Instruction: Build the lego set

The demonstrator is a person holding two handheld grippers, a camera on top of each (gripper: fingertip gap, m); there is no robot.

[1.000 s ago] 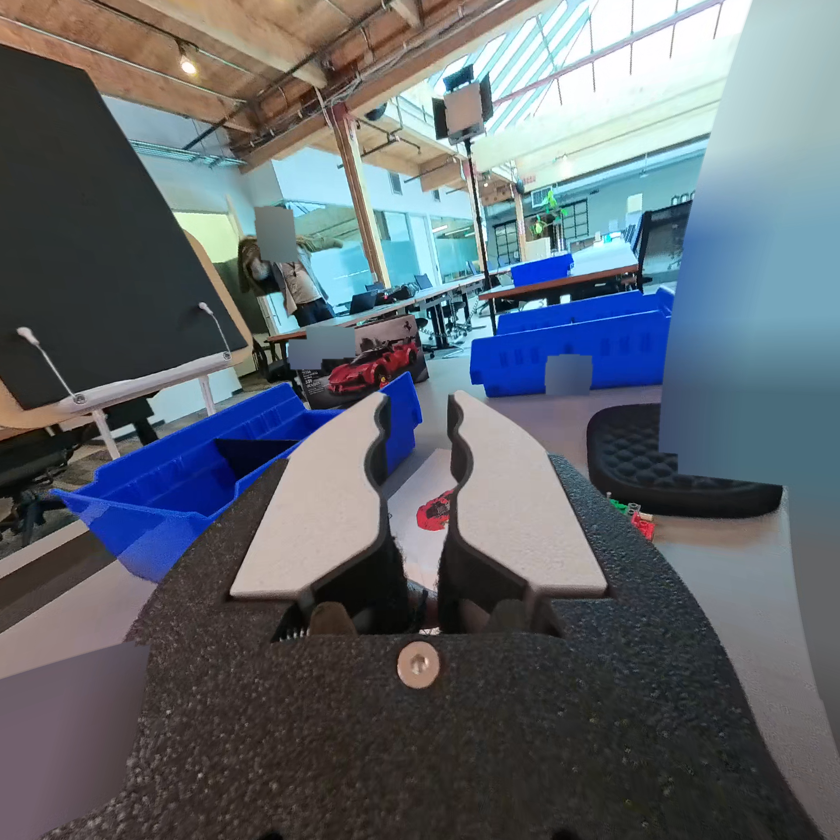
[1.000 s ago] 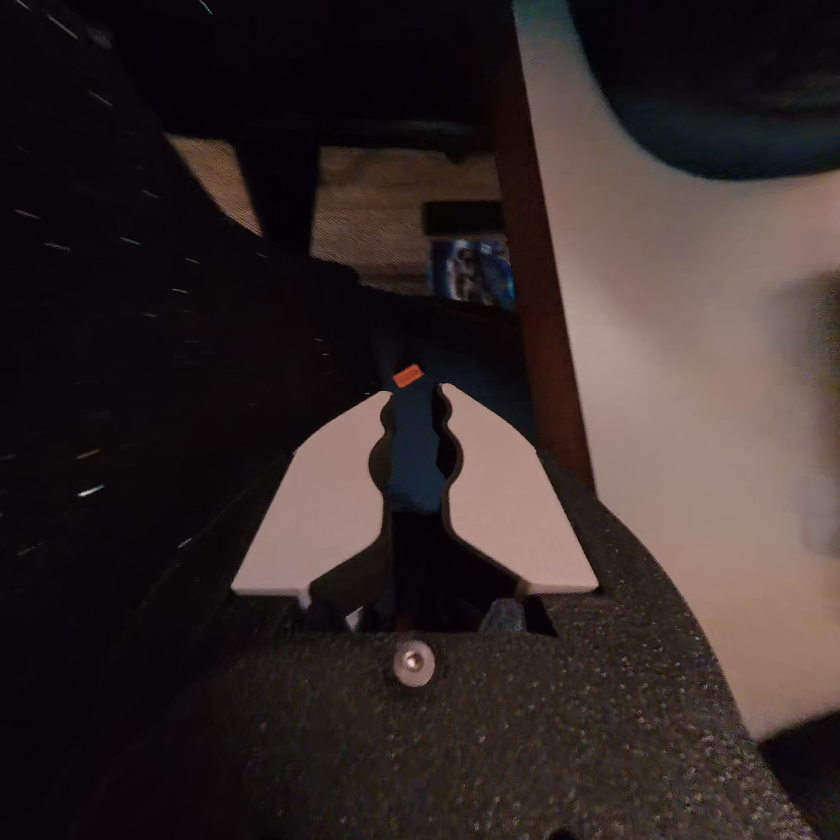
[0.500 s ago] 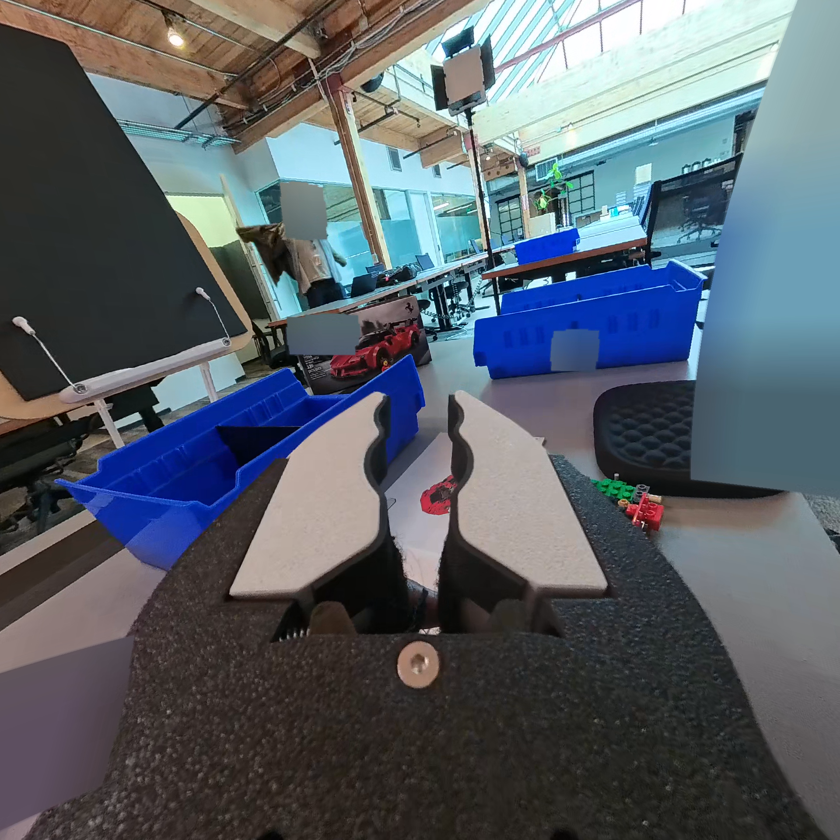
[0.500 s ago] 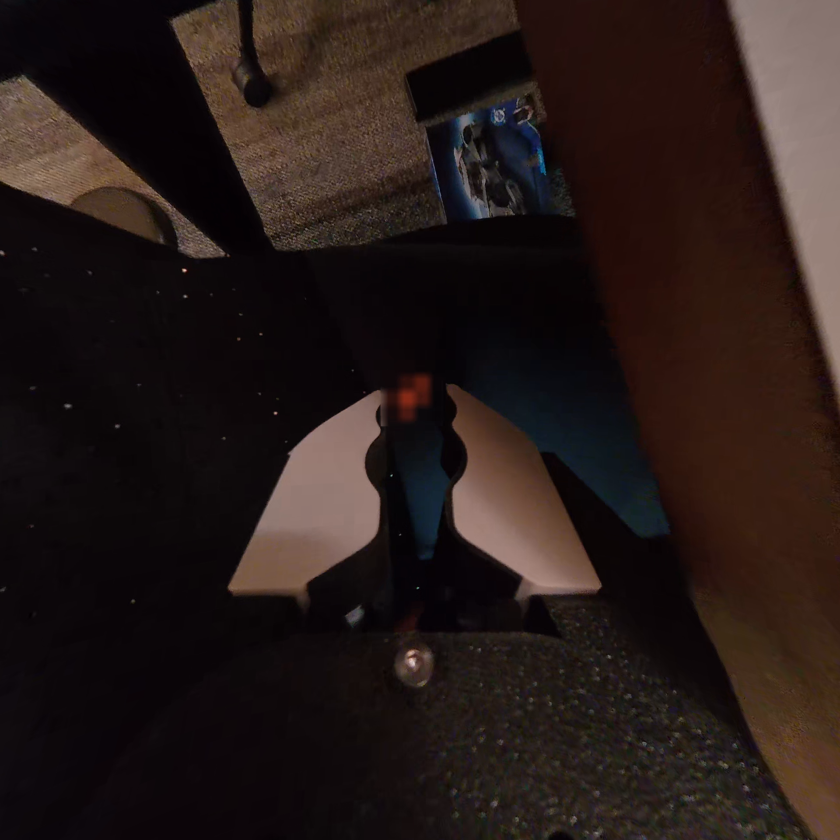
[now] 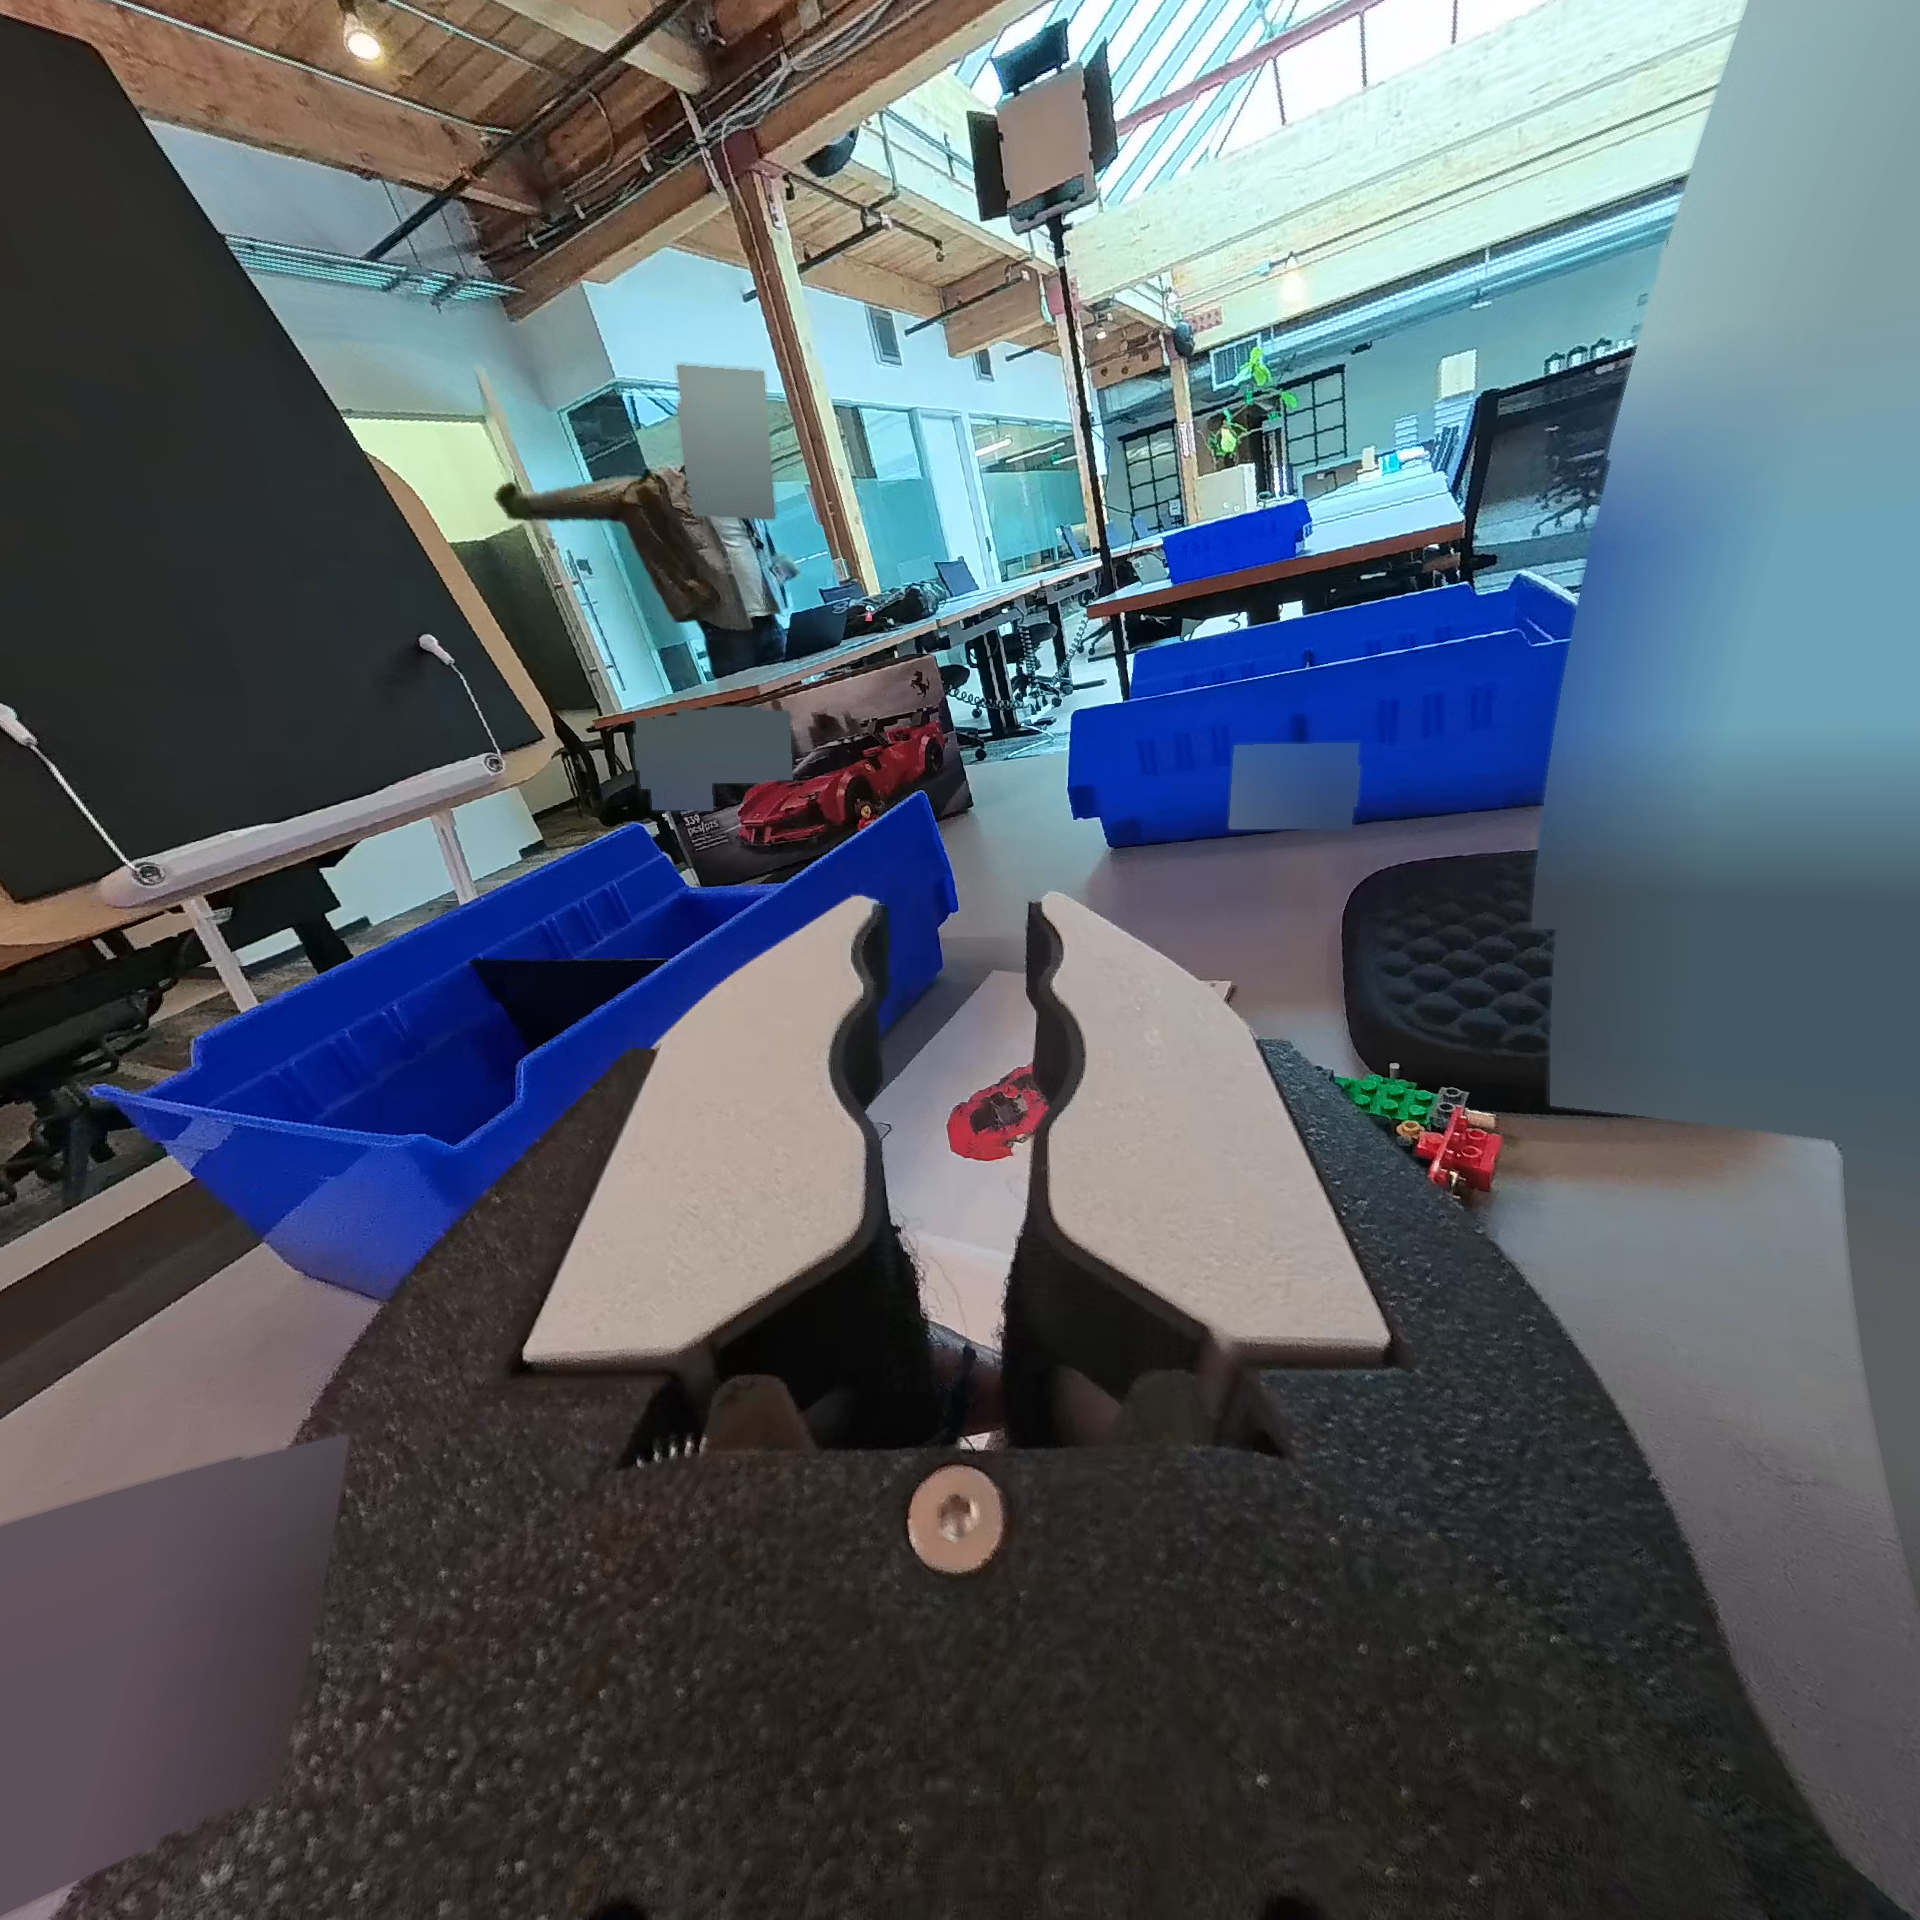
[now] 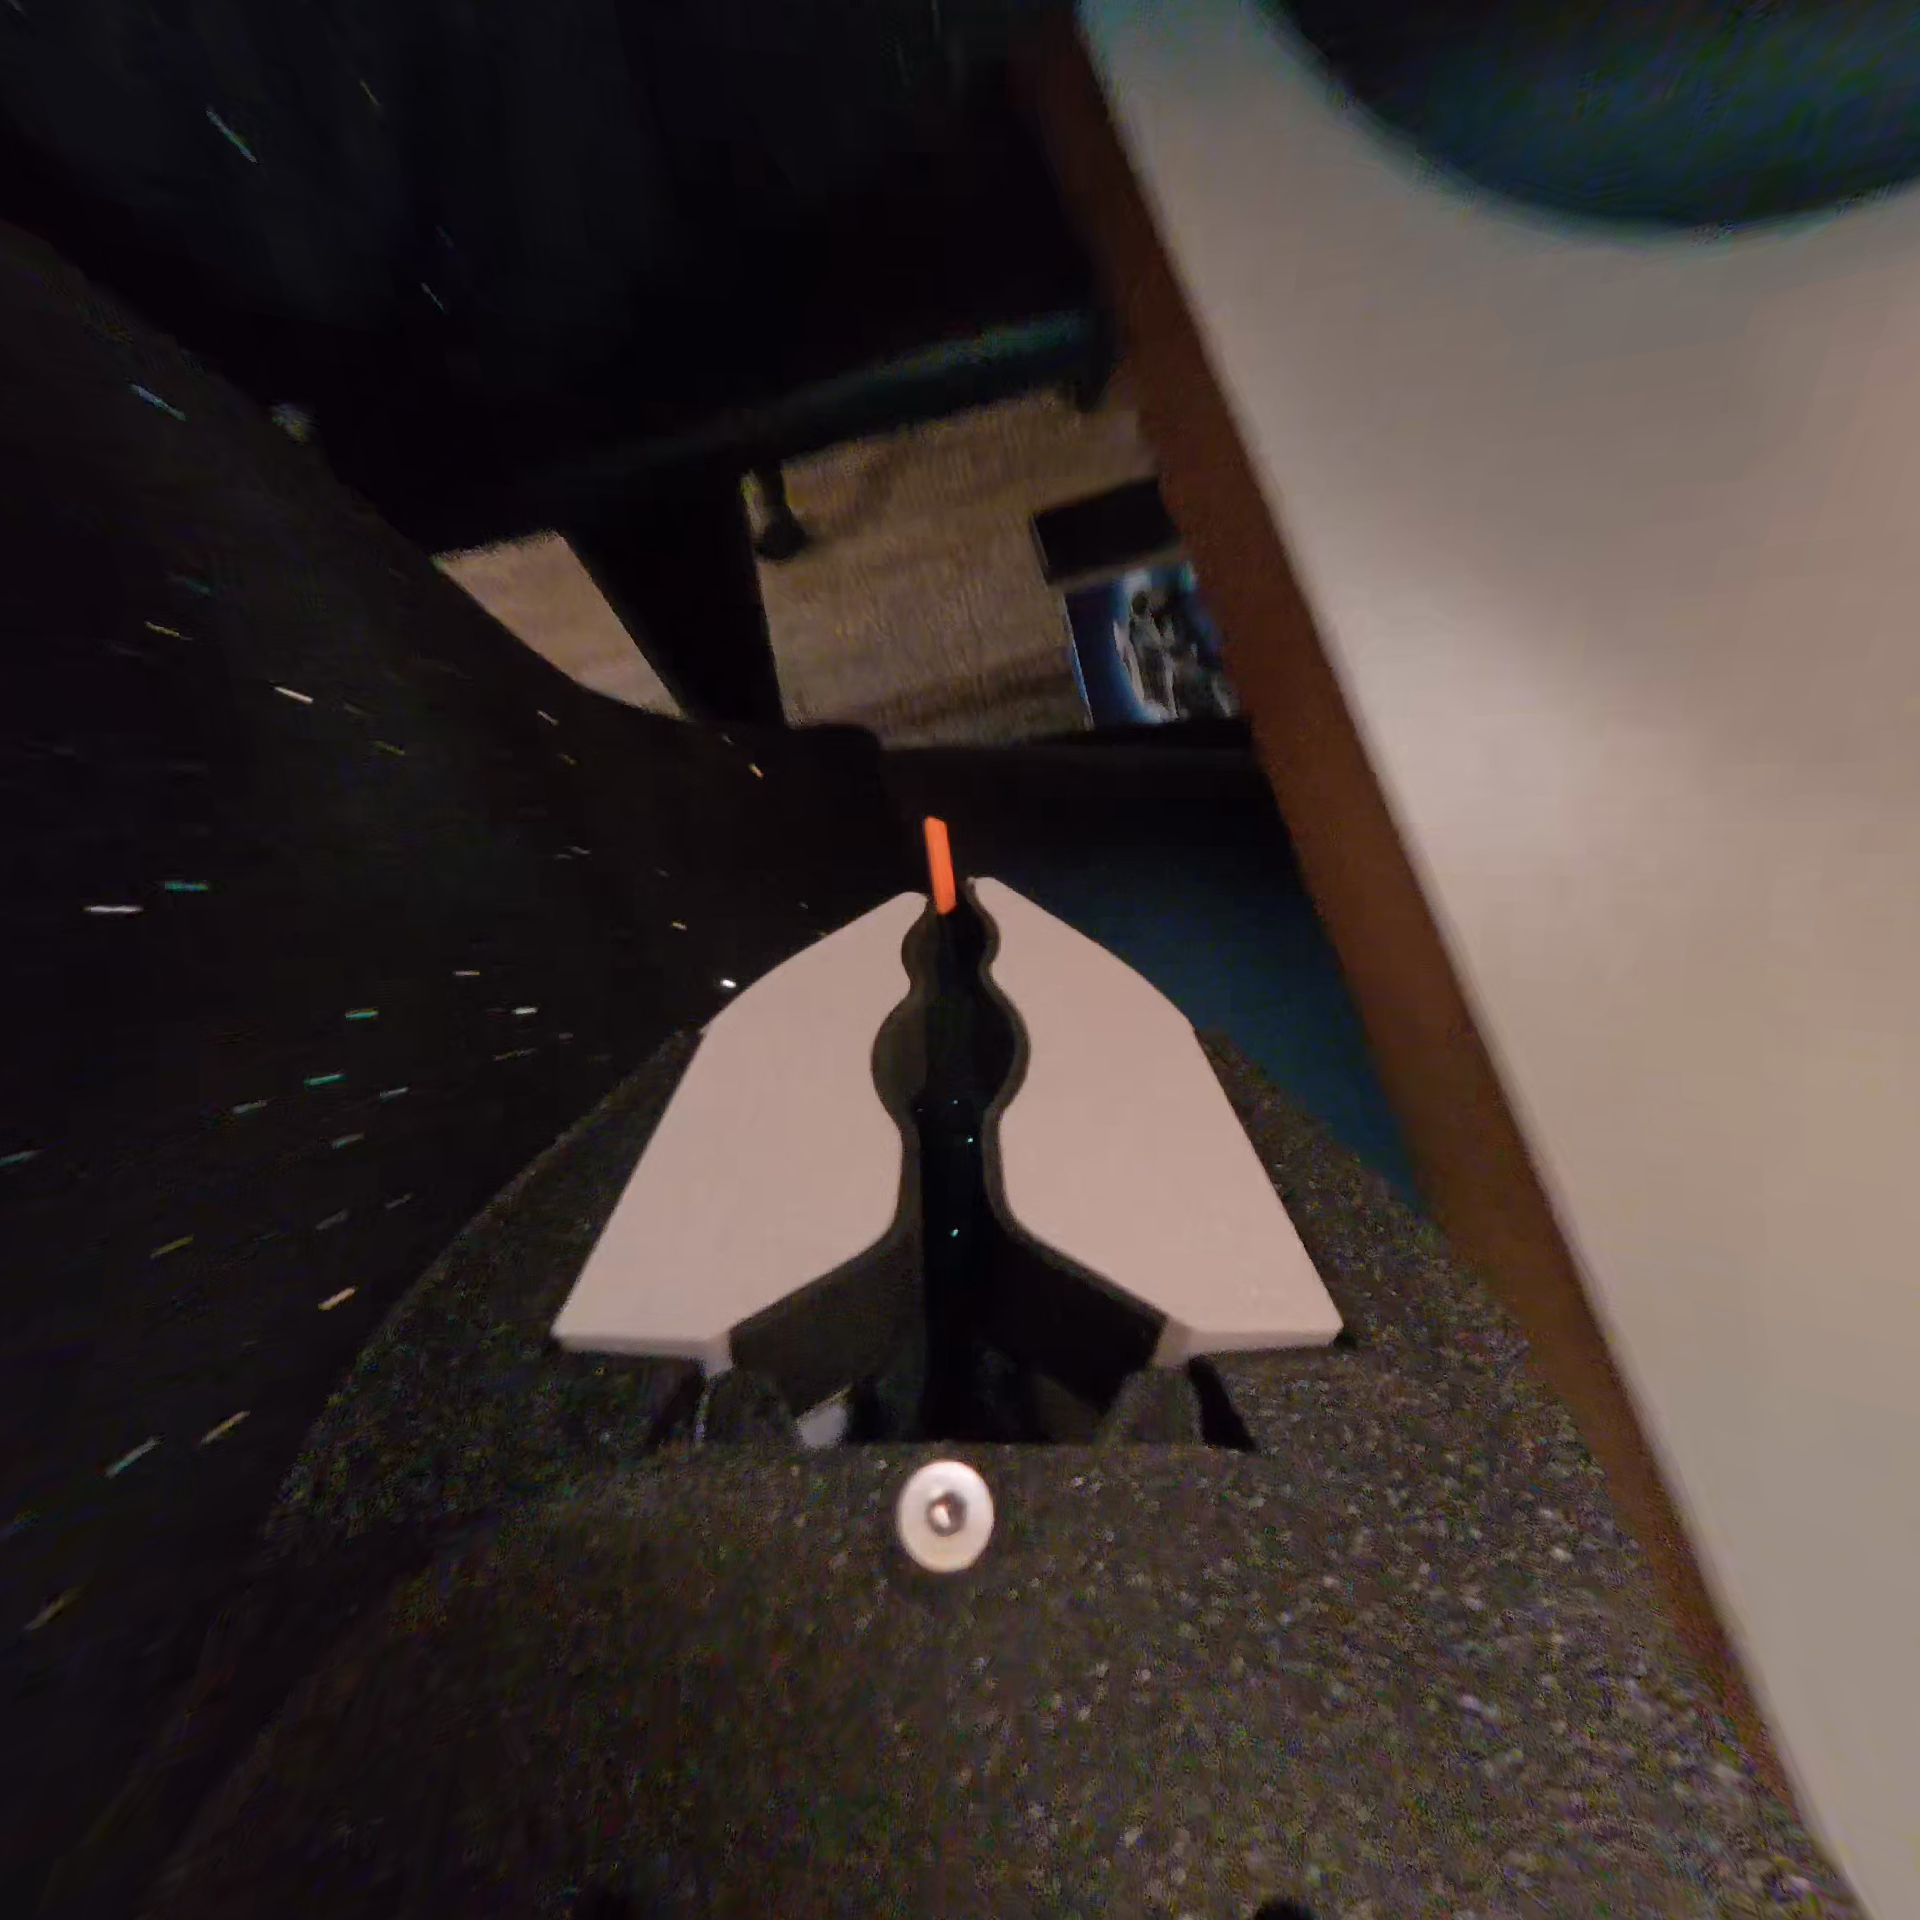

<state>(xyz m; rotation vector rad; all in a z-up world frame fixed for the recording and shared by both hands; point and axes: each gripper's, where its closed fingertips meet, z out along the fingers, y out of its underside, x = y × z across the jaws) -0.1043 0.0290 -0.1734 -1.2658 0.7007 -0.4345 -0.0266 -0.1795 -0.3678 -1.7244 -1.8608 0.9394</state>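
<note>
The right gripper hangs below the table edge, its camera looking down past a brown wooden table edge toward carpet and a dark chair. Its fingers are pressed nearly together at the tips, clamped on a thin orange lego piece that sticks out beyond them, its long axis running on in line with the fingers. The view is dim and blurred, so the exact shape of the piece cannot be told.

The left gripper rests low over the grey table, its fingers parted with nothing between them. Through the gap lies a white instruction sheet with a red car picture. To the near right of the left gripper sits the small green and red lego assembly, just in front of a black honeycomb-patterned pad. A long blue plastic bin lies to the left, another blue plastic bin stands far right, and a dark lego box showing a red car stands behind.

The assembly is up on the table, well apart from the orange piece held below it. I judge the right gripper must rise over the edge to bring the piece there; the left gripper is nearer the assembly and free to steady it.
</note>
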